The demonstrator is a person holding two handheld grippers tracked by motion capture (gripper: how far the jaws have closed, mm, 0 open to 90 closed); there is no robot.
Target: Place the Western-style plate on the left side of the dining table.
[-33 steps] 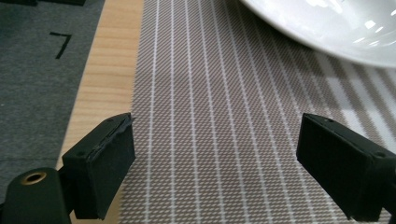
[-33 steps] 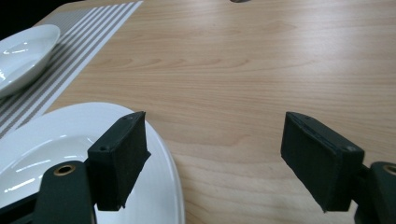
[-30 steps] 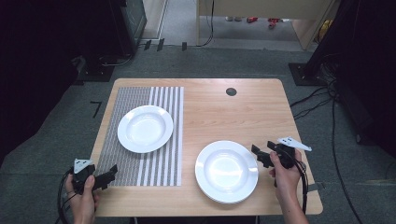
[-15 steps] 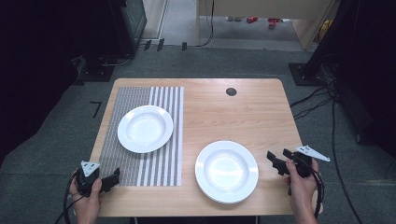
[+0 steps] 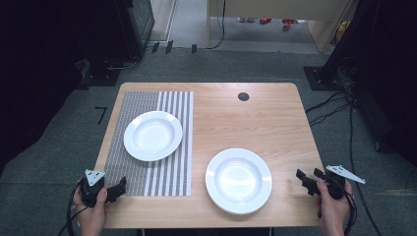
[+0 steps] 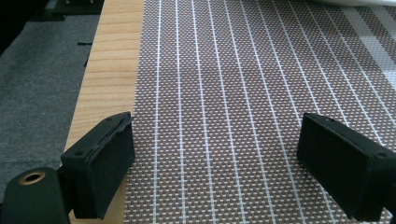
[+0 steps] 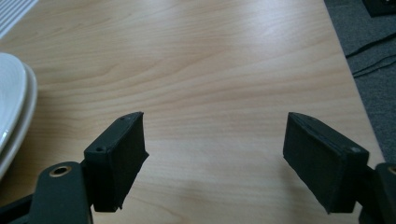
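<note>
Resting spot: both grippers sit low at the near edge of the light wooden table [image 5: 255, 113], one in each hand
Left gripper [image 5: 114, 189]: held in the person's left hand [image 5: 91, 211], at the near left corner of the table
Left fingers [image 6: 100, 163]: black and spread wide apart, with nothing between them
Under the left fingers: the brown and white woven striped mat [image 6: 243, 93], with the bare wood edge just beside the left finger
Right gripper [image 5: 306, 178]: held in the person's right hand [image 5: 332, 209], at the near right edge of the table
Right fingers [image 7: 116, 154]: black and spread wide apart, holding nothing
Under the right fingers: bare wood, with grey carpet floor [image 7: 369, 60] past the table edge on the right
First round white plate [image 5: 153, 135]: sits on the mat, far ahead of the left fingers, not touched
Second round white plate [image 5: 238, 180]: sits on bare wood, between the two grippers and nearer the right one, not touched; in the right gripper view its rim [image 7: 14, 116] shows off to the left of the fingers
Small black round hole [image 5: 243, 96]: far ahead, near the back edge of the table
</note>
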